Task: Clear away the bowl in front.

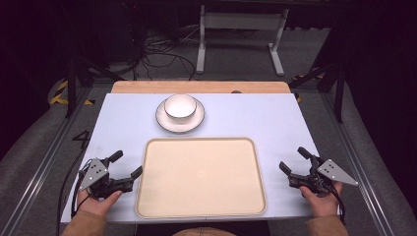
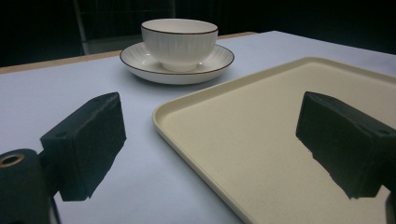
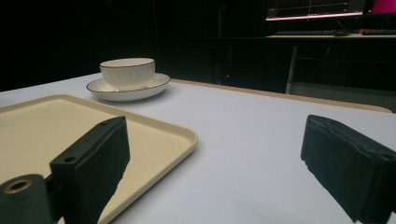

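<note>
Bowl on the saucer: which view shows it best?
Left gripper view: the bowl is near, its ribbed wall and dark rim clear. High view shows its inside. Right gripper view shows it small and far.

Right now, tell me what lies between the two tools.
The tray lies between the left tool and the right tool, as the high view shows; nothing rests on it.
</note>
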Motion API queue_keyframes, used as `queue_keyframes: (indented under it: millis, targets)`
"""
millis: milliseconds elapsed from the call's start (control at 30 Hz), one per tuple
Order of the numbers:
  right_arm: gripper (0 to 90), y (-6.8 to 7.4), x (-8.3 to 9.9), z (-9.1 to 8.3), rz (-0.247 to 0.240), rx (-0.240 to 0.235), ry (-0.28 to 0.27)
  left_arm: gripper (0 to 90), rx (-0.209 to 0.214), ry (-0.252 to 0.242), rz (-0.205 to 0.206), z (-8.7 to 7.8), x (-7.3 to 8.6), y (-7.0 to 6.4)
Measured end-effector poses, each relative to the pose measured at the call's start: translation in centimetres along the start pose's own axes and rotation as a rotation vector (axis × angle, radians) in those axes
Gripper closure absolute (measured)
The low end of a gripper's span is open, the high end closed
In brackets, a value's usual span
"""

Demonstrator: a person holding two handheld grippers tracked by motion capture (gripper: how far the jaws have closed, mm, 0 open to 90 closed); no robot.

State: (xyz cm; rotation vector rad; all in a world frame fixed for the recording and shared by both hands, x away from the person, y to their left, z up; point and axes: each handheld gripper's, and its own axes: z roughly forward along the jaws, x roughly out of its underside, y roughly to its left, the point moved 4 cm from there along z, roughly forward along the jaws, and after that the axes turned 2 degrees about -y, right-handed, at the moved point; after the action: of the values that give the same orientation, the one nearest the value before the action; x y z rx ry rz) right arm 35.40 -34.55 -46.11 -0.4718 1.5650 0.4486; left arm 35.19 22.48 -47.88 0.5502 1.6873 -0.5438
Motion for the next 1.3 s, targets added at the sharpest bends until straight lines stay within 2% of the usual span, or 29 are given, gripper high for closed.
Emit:
queue_keyframes:
  millis: [133, 267, 467, 633, 933, 1033, 1300]
  targets:
    - [8.7, 0.0, 0.0, 0.0, -0.005, 0.001, -0.001, 9.3, 0.007, -0.016, -0.02, -0.2, 0.0, 0.2]
    - [8.9, 0.0, 0.0, 0.0, -0.001, 0.004, 0.003, 9.9, 0.005, -0.012, -0.006, -0.1, 0.0, 0.0]
    - [9.8, 0.0, 0.0, 0.1, -0.003, 0.003, 0.003, 11.7, -0.003, 0.006, -0.014, -0.2, -0.1, 0.1]
    - [10.6, 0.0, 0.0, 0.2, -0.005, 0.0, 0.013, 13.6, -0.003, -0.002, -0.047, -0.2, -0.4, 0.1]
    - [10.6, -0.2, 0.0, 0.2, 0.018, -0.006, 0.023, 16.8, -0.004, 0.004, -0.071, -0.3, -2.3, -0.1]
    - [10.6, -0.3, 0.0, 0.3, 0.033, -0.003, 0.027, 16.9, -0.004, 0.007, -0.08, -0.3, -3.6, 0.0]
    - [11.3, -0.8, 0.0, 0.2, 0.085, -0.003, 0.024, 17.7, 0.011, -0.025, -0.068, -0.1, -7.2, 0.3]
